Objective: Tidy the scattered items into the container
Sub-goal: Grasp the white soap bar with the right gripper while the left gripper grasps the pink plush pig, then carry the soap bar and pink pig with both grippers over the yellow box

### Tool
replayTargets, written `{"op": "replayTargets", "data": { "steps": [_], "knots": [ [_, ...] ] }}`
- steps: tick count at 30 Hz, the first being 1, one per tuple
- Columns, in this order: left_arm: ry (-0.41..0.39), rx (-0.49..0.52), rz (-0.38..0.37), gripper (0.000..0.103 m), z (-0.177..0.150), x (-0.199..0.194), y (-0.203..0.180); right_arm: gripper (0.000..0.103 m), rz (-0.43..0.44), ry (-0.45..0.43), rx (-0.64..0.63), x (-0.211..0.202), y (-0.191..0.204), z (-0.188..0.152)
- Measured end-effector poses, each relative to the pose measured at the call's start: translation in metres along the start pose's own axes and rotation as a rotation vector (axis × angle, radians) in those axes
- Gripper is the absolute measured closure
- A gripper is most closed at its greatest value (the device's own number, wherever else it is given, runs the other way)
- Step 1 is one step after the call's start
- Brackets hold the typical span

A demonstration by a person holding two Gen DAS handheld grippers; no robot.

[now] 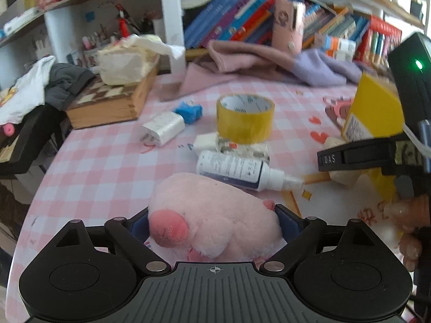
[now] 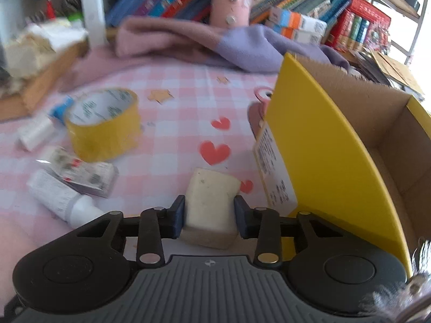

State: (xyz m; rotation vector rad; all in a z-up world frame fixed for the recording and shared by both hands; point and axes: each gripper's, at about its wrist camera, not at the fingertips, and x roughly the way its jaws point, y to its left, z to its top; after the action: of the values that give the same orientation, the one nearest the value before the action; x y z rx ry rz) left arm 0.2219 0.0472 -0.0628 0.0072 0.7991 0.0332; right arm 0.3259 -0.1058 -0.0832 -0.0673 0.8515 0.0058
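My left gripper [image 1: 212, 222] is shut on a pink plush toy [image 1: 215, 215], its blue pads pressing both sides. My right gripper [image 2: 210, 215] is shut on a white eraser block [image 2: 211, 202], just left of the yellow cardboard box [image 2: 323, 148], which stands open with a brown inside. The right gripper also shows at the right edge of the left wrist view [image 1: 358, 156]. On the pink checked tablecloth [image 1: 107, 161] lie a yellow tape roll [image 1: 245, 118], a white spray bottle [image 1: 237, 171], a small printed packet [image 1: 242, 148], a white charger [image 1: 163, 127] and a blue lump [image 1: 190, 110].
A wooden chess box [image 1: 113, 99] with crumpled paper sits at the far left. Pink and lilac cloth [image 1: 269, 62] lies along the back under shelves of books [image 1: 242, 21]. A pink item [image 2: 258, 107] lies behind the box. Clothes [image 1: 40, 86] hang off the left edge.
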Motion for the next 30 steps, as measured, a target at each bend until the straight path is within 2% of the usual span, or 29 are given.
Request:
{"op": "replayTargets", "data": {
  "steps": [7, 18, 30],
  "knots": [
    [-0.064, -0.028, 0.010, 0.010, 0.001, -0.034, 0.009, 0.070, 0.069, -0.091, -0.001, -0.041, -0.003, 0.001],
    [-0.155, -0.019, 0.007, 0.010, -0.009, -0.095, 0.015, 0.073, 0.273, -0.185, -0.050, -0.121, -0.024, -0.010],
    [-0.203, -0.035, -0.030, 0.010, -0.033, -0.159, 0.024, 0.073, 0.319, -0.190, -0.055, -0.192, -0.040, -0.049]
  ]
}}
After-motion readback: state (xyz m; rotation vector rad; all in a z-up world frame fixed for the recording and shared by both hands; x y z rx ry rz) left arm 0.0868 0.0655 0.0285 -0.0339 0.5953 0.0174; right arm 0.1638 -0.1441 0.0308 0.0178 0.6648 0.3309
